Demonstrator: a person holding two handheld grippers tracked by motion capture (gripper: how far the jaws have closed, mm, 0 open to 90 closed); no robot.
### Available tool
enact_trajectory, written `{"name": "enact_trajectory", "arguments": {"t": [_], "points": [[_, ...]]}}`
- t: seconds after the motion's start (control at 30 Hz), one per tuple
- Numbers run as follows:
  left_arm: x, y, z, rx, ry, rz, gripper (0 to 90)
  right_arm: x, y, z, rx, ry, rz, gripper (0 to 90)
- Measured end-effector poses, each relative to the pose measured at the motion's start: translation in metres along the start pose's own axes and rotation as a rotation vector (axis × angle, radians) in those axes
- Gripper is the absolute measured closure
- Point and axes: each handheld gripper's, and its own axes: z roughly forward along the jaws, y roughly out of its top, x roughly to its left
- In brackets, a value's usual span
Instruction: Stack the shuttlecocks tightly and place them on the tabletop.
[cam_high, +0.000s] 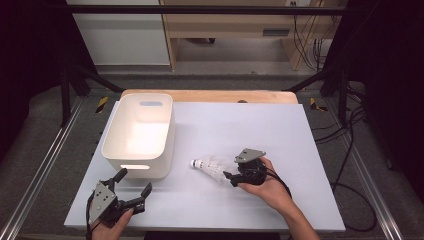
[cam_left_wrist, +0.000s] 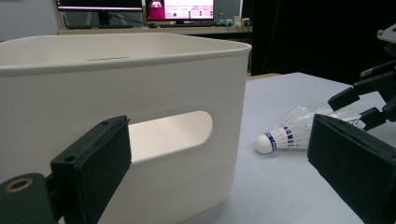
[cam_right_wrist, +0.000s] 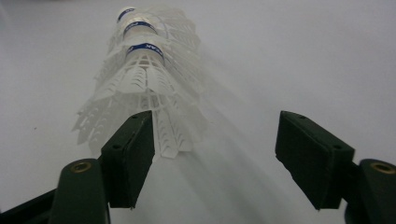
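Observation:
A white plastic shuttlecock (cam_high: 209, 167), or a short nested stack of them with blue bands, lies on its side on the white table sheet (cam_high: 260, 125); its cork points left. My right gripper (cam_high: 231, 179) sits just behind the skirt end. In the right gripper view the skirt (cam_right_wrist: 144, 79) lies against the left jaw, and the right jaw stands well apart, so the right gripper (cam_right_wrist: 215, 140) is open. My left gripper (cam_high: 135, 181) rests near the front left, open and holding nothing. Its jaws face the white bin (cam_left_wrist: 140, 51) and the shuttlecock (cam_left_wrist: 289, 133).
A white rectangular bin (cam_high: 112, 135) with handle cut-outs stands at the left of the sheet, nothing visible inside. In the left gripper view the right gripper (cam_left_wrist: 369, 100) shows at the far right. Bare sheet lies to the right and behind the shuttlecock. Metal rails flank the table.

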Motion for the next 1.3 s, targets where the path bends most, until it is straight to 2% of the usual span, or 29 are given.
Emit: {"name": "enact_trajectory", "arguments": {"t": [0.1,0.23,0.6,0.7,0.8,0.9,1.03,1.13,1.3], "points": [[-0.001,0.000,-0.001,-0.006,-0.003,-0.001,6.2,-0.002,-0.004,-0.003,-0.001,-0.026,0.004,24.6],[0.000,0.000,-0.001,-0.009,-0.003,-0.002,6.0,-0.005,-0.008,-0.011,-0.010,-0.038,0.030,20.4],[-0.001,0.000,0.001,-0.012,0.011,-0.009,3.8,-0.001,-0.018,-0.031,-0.063,-0.042,0.084,6.9],[-0.001,0.000,0.001,-0.012,0.007,-0.010,3.4,-0.001,-0.020,-0.035,-0.069,-0.045,0.092,6.5],[-0.001,-0.001,0.001,-0.009,0.006,-0.012,3.2,-0.002,-0.021,-0.039,-0.085,-0.024,0.122,7.4],[-0.001,-0.001,0.001,-0.012,0.002,-0.012,3.2,-0.002,-0.022,-0.044,-0.109,-0.018,0.125,6.9],[0.001,-0.002,0.000,-0.013,0.001,-0.024,3.2,0.000,-0.023,-0.048,-0.137,0.002,0.179,6.2],[0.004,-0.003,-0.001,-0.013,0.004,-0.028,3.2,0.002,-0.023,-0.052,-0.145,0.007,0.198,6.2],[0.003,0.001,-0.004,-0.024,0.012,-0.024,3.2,0.009,-0.024,-0.060,-0.165,0.003,0.202,6.0]]}}
